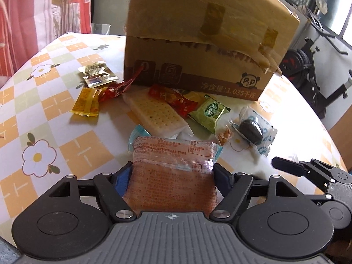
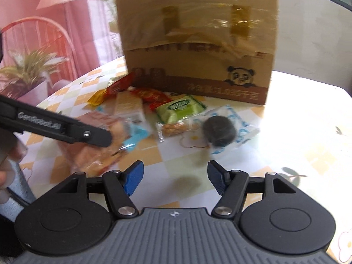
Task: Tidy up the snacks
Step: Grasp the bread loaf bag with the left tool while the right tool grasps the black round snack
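Left hand-held gripper (image 1: 171,173) clamps an orange cracker packet (image 1: 171,176), hiding its base; right hand-held gripper (image 2: 175,176) gapes empty.

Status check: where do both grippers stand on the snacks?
Left gripper shut on orange cracker pack. Right gripper open, empty, over bare tablecloth. Loose snacks still piled before cardboard box. Nothing blocking.
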### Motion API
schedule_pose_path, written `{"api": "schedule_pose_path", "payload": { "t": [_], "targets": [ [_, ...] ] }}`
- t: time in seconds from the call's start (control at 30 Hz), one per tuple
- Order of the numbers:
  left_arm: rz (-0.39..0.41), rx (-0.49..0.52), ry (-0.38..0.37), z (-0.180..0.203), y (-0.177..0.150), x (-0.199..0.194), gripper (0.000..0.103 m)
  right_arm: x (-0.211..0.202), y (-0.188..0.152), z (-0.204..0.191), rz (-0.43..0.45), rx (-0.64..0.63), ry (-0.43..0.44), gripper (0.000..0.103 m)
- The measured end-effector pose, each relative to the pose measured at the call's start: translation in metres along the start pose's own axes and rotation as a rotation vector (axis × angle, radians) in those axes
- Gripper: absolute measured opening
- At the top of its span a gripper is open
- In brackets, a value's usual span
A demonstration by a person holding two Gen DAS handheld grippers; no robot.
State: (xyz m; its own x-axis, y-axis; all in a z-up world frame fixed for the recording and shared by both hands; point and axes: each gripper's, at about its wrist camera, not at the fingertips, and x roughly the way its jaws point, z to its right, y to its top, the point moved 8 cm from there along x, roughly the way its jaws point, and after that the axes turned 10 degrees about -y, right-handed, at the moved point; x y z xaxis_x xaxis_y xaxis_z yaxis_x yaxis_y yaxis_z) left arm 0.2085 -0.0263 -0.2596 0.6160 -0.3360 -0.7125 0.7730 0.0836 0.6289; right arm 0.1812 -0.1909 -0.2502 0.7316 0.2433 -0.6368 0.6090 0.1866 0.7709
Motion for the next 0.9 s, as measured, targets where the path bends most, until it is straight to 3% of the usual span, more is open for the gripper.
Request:
{"api": "schedule_pose_path", "payload": {
  "t": [0.3, 0.47, 0.63, 0.9],
  "targets": [
    [0.107, 0.034, 0.002, 0.005, 0.011, -0.020, 0.077, 0.007, 0.031, 0.041, 0.078, 0.013, -0.056, 0.067],
    [0.195, 0.057, 0.032, 0.005, 0.022, -0.032, 0.077, 0.030, 0.051, 0.041, 0.136, -0.116, -0.046, 0.067],
    [0.274, 0.046, 0.090, -0.007, 0.034, -0.044, 0.077, 0.053, 0.051, 0.038, 0.105, -0.166, 0.005, 0.067],
    [0.266, 0.026, 0.124, -0.013, 0.037, -0.041, 0.077, 0.062, 0.039, 0.037, 0.071, -0.149, 0.040, 0.064]
  ]
}}
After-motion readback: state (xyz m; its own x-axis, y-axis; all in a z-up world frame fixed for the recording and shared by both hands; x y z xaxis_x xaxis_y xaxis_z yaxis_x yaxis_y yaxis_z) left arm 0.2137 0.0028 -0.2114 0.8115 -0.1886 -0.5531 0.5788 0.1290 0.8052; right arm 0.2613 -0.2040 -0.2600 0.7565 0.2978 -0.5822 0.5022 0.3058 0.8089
